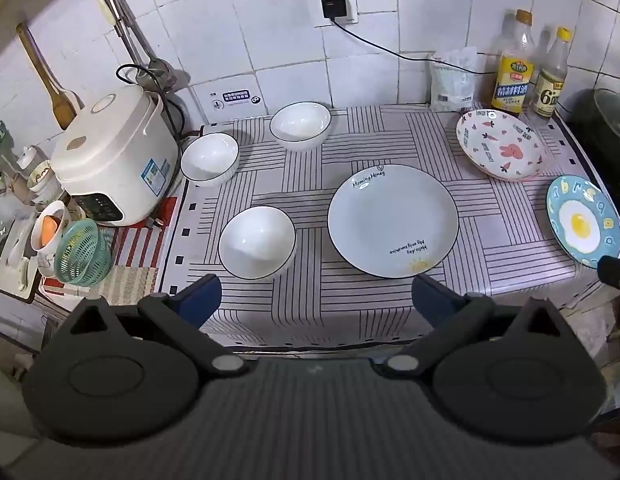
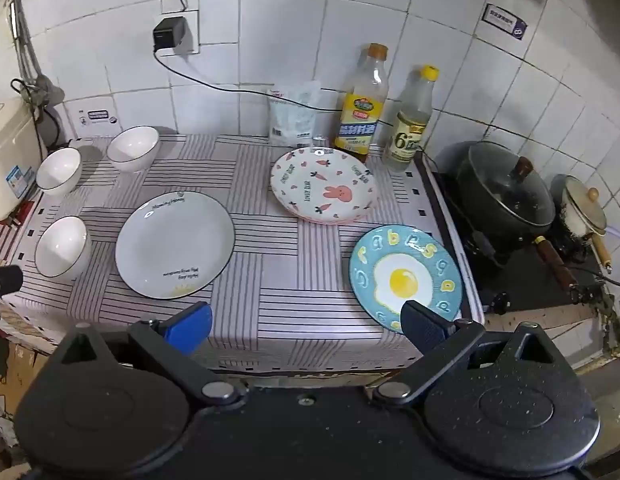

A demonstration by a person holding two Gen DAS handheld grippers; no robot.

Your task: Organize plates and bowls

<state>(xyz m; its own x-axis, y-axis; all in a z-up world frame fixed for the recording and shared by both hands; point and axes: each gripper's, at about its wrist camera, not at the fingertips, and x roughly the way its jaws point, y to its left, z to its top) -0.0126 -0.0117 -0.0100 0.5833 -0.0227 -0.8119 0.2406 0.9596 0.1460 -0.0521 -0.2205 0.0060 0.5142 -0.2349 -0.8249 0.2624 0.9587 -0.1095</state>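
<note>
Three white bowls stand on the striped cloth: a near one [image 1: 257, 242] [image 2: 62, 251], a far left one [image 1: 209, 157] [image 2: 59, 171] and a far middle one [image 1: 300, 125] [image 2: 133, 149]. A large white plate [image 1: 392, 220] [image 2: 175, 245] lies in the middle. Rabbit-pattern plates [image 1: 500, 149] [image 2: 324, 185] are stacked at the back right. A blue fried-egg plate [image 1: 583, 226] [image 2: 406, 276] lies at the right front. My left gripper [image 1: 316, 300] is open and empty above the front edge. My right gripper [image 2: 305, 324] is open and empty, its right finger over the egg plate's near rim.
A rice cooker [image 1: 113, 164] stands left of the cloth, with a green basket [image 1: 82, 252] near it. Two bottles [image 2: 362, 104] [image 2: 410, 120] and a salt bag [image 2: 293, 114] stand at the back wall. A black pot [image 2: 506, 192] sits on the stove at right.
</note>
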